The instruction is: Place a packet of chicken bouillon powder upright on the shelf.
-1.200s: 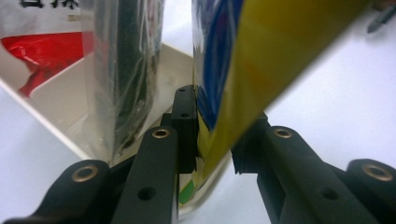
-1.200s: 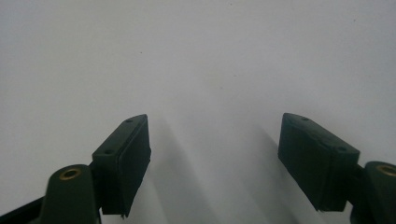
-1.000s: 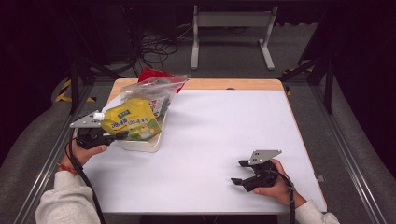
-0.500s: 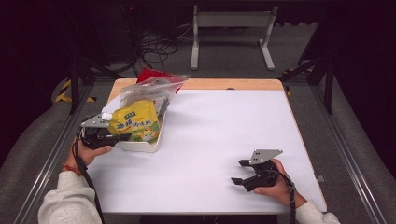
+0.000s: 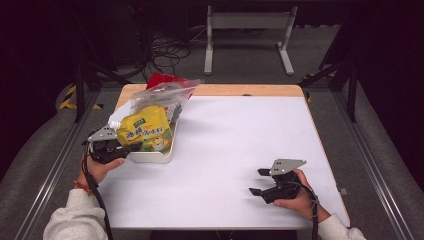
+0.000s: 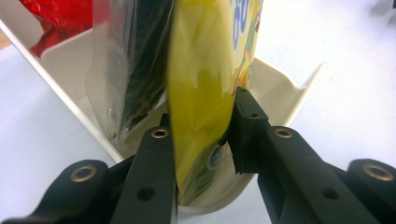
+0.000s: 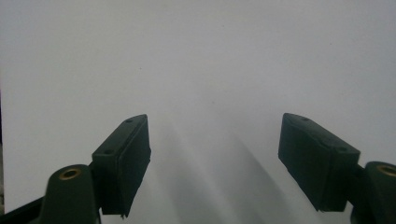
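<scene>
Yellow printed pouch [image 5: 145, 129] pinched by left gripper [image 6: 201, 140] over white tray [image 5: 152, 156]; right gripper [image 5: 259, 181] spread above the surface [image 5: 240, 135]. Left gripper view reveals clear bag [image 6: 128, 65] behind.

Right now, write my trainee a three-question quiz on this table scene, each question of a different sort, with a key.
1. True or false: the left gripper is shut on the yellow pouch.
2. Multiple choice: the right gripper is A) holding a bag, B) open with nothing between its jaws over the white table, C) inside the tray.
3. Fill in: the yellow pouch, a clear bag and a red packet stand in a white ____.

Key: 1 true; 2 B; 3 tray.
</scene>
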`<state>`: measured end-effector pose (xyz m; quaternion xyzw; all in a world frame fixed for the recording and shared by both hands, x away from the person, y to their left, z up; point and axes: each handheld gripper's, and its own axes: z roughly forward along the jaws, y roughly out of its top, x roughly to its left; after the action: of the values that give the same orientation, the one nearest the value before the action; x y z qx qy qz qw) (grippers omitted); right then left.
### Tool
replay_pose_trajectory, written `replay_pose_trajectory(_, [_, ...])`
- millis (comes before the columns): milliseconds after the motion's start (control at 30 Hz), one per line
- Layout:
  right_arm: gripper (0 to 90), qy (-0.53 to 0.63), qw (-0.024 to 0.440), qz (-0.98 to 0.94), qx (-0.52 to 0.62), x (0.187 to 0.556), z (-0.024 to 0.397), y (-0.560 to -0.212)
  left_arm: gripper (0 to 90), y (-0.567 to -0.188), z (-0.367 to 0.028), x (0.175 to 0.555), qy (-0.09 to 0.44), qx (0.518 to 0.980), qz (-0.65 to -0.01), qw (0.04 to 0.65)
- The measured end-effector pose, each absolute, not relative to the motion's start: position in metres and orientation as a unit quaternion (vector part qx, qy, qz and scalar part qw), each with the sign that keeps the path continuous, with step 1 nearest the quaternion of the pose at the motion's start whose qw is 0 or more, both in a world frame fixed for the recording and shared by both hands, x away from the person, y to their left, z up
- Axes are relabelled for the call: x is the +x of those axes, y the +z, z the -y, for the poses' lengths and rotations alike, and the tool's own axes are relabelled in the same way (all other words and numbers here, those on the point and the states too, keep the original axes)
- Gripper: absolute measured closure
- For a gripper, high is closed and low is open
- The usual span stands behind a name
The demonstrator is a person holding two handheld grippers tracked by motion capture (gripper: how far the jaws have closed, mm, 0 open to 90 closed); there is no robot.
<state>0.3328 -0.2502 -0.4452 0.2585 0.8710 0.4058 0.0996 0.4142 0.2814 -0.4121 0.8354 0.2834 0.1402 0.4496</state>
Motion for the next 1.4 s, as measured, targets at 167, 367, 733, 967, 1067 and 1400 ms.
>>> replay_pose_trajectory(167, [25.1,0.406,0.101,-0.871,0.256,0.333,0.250,-0.444,71.6,-0.415,-0.280,0.411,0.148,0.820,-0.306,0.460])
replay_pose_trajectory(367, [25.2,0.406,0.102,-0.871,0.257,0.335,0.251,-0.444,56.6,-0.413,-0.281,0.403,0.167,0.803,-0.318,0.475])
replay_pose_trajectory(733, [25.2,0.414,0.125,-0.863,0.261,0.334,0.257,-0.437,30.6,-0.404,-0.292,0.365,0.254,0.757,-0.373,0.473])
replay_pose_trajectory(967, [24.9,0.418,0.157,-0.855,0.265,0.330,0.263,-0.428,19.2,-0.406,-0.283,0.322,0.278,0.734,-0.383,0.487])
replay_pose_trajectory(1067, [23.8,0.417,0.179,-0.851,0.265,0.328,0.266,-0.425,16.7,-0.411,-0.270,0.308,0.265,0.745,-0.368,0.489])
replay_pose_trajectory(1400, [18.1,0.411,0.205,-0.845,0.275,0.321,0.270,-0.422,11.3,-0.442,-0.212,0.294,0.195,0.816,-0.312,0.445])
